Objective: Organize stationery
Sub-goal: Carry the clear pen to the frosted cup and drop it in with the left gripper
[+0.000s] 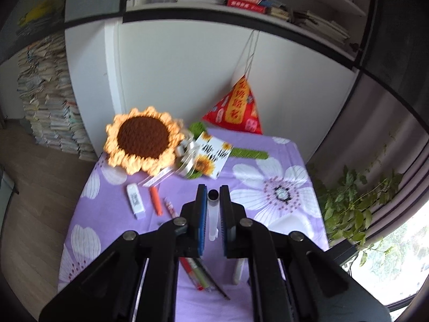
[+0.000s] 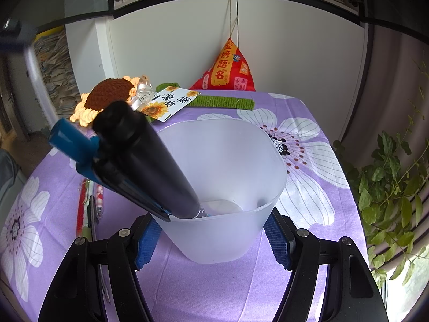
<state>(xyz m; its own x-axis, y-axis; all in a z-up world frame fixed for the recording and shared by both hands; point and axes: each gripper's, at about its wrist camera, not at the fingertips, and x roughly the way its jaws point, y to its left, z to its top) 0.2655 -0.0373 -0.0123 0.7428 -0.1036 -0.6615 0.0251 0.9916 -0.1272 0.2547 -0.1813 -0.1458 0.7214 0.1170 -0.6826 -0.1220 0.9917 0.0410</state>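
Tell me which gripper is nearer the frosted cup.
Right. The right gripper has its pads against both sides of the frosted cup. The left gripper is shut on a pen, above the table, apart from the cup.

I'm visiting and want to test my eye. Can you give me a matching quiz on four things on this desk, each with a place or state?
Things:
1. clear pen
2. frosted cup
3. orange marker
4. red pouch

Places or states:
A. leaning on the white cabinet
B. lying loose on the purple cloth
C. pinched in the left gripper
D. between the right gripper's blue pads

Pairs: 1-C, 2-D, 3-B, 4-A
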